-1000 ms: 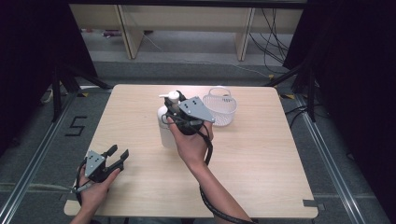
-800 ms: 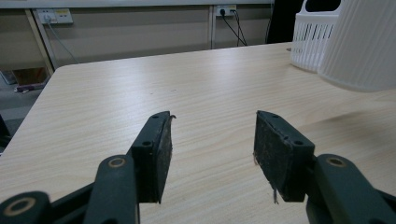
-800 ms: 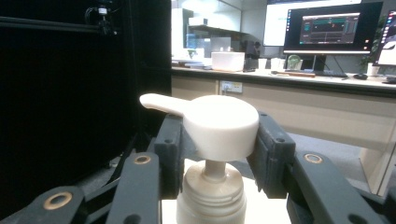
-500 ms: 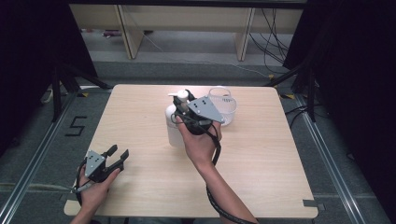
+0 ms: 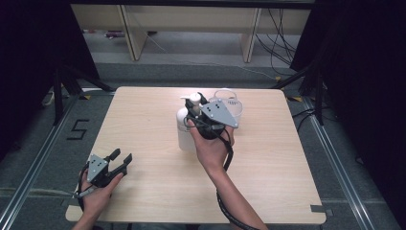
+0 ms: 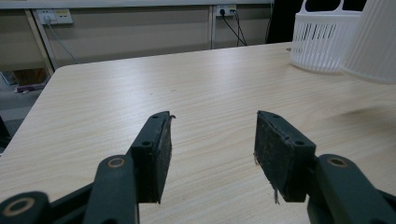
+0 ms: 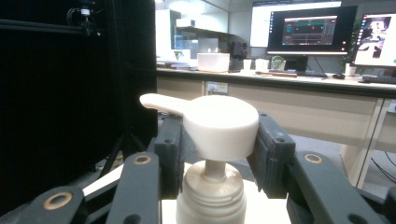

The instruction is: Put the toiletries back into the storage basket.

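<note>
A white pump bottle [image 5: 184, 133] hangs from my right gripper [image 5: 197, 103] near the table's far middle. The jaws are shut on its pump head [image 7: 219, 122], one pad on each side, and the spout points left in the right gripper view. In the left gripper view the bottle's ribbed body [image 6: 376, 42] appears lifted a little, with a shadow under it. My right gripper [image 7: 218, 140] looks level over the cap. My left gripper [image 5: 121, 155] rests low at the table's front left, held in a hand. Its jaws stand open with bare wood between them [image 6: 212, 140].
A white slotted basket [image 5: 235, 104] stands just right of the bottle near the far edge, and also shows as basket [image 6: 322, 44] in the left gripper view. The light wooden table [image 5: 287, 158] has bare room at right and front. Dark stands flank the table.
My right gripper has carried the pump bottle a little to the right, closer to the basket. The left gripper has stayed where it was.
</note>
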Demonstrator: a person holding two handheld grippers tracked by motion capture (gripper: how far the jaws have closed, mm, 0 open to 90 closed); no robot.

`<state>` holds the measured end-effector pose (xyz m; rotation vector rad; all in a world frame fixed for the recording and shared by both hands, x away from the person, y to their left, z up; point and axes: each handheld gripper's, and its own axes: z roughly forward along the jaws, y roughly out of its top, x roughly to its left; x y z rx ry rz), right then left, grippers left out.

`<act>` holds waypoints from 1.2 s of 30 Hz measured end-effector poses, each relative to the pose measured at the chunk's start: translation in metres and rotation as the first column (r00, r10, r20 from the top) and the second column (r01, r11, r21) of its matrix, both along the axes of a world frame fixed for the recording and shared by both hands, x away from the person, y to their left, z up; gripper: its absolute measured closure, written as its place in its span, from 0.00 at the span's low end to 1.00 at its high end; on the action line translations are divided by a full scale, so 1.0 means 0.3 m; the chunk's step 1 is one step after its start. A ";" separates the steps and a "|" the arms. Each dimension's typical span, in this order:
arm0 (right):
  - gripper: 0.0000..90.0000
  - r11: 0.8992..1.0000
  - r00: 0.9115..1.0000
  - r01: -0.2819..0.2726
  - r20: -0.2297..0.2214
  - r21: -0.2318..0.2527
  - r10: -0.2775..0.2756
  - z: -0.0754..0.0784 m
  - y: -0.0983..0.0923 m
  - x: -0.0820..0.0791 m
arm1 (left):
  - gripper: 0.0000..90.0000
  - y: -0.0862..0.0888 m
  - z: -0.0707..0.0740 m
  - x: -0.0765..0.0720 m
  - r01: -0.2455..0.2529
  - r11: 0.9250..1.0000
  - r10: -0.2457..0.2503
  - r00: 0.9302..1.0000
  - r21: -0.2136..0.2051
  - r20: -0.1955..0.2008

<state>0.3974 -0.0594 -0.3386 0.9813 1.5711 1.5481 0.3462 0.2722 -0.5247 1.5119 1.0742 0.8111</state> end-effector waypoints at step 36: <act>0.67 0.996 0.996 0.090 0.022 -0.010 -0.089 0.017 -0.163 -0.016 | 0.51 -0.001 0.000 0.000 -0.001 1.000 0.001 1.000 0.002 -0.002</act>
